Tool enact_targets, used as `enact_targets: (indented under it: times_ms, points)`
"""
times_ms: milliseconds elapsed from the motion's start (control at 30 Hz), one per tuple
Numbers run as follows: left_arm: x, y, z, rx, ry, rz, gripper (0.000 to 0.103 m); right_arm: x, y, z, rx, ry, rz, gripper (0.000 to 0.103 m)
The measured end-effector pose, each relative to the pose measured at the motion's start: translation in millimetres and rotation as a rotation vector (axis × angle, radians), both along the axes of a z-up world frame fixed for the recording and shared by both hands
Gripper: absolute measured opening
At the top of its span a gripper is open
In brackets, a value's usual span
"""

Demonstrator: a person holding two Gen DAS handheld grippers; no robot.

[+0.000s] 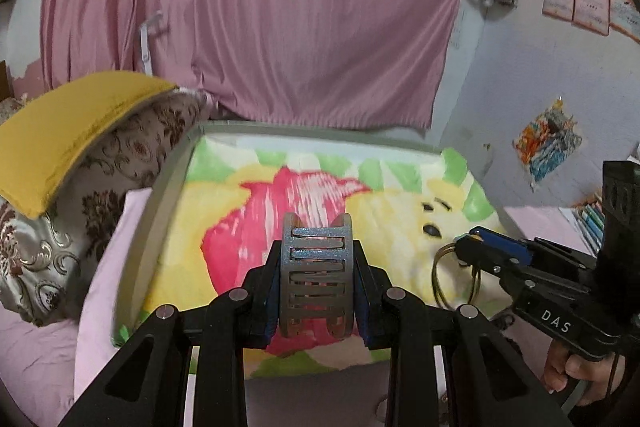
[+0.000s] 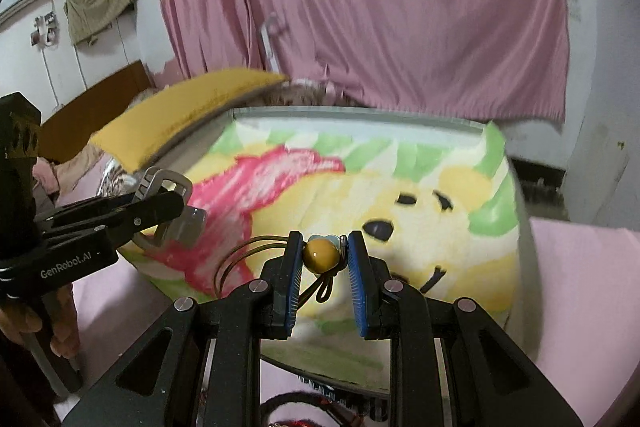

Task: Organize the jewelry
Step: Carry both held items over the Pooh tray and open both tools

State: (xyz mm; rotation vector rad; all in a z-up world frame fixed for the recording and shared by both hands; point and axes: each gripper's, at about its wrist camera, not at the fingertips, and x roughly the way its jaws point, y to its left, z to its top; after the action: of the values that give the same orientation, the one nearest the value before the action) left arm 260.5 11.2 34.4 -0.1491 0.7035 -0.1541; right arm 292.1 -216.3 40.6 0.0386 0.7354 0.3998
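Observation:
My left gripper (image 1: 317, 247) is shut on a wide grey slotted cuff bracelet (image 1: 318, 279), held upright between its blue pads. Across in the right wrist view, the same gripper (image 2: 176, 203) and cuff (image 2: 170, 183) show at the left. My right gripper (image 2: 323, 243) is shut on a yellow bead (image 2: 320, 255) strung on a thin brown cord (image 2: 236, 259) that loops out to the left. Seen from the left wrist, the right gripper (image 1: 468, 241) carries those cord loops (image 1: 440, 275). Both grippers hover over a grey-rimmed tray (image 1: 168, 195) lined with a bear-print towel (image 1: 400, 219).
A yellow cushion (image 1: 60, 131) lies on a patterned pillow (image 1: 100, 195) left of the tray. A pink curtain (image 1: 256, 11) hangs behind it. Pink bedsheet (image 2: 580, 287) surrounds the tray. Dark and red jewelry (image 2: 304, 403) lies below the right gripper. A hand (image 1: 572, 371) grips the right handle.

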Motion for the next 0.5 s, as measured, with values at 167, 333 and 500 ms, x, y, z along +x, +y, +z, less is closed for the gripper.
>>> enact_targets:
  times_ms: [167, 333, 500]
  points:
    - [3.9, -1.2, -7.1, 0.009, 0.043, -0.013, 0.028, 2.9, 2.4, -9.7, -0.015, 0.037, 0.002, 0.020]
    - [5.2, 2.1, -9.8, -0.008, 0.065, -0.020, 0.028, 5.3, -0.4, -12.0, 0.003, 0.066, 0.001, 0.022]
    - [-1.1, 4.3, -6.9, -0.025, 0.051, -0.008, 0.033, -5.7, -5.4, -3.1, 0.017, 0.020, -0.010, 0.041]
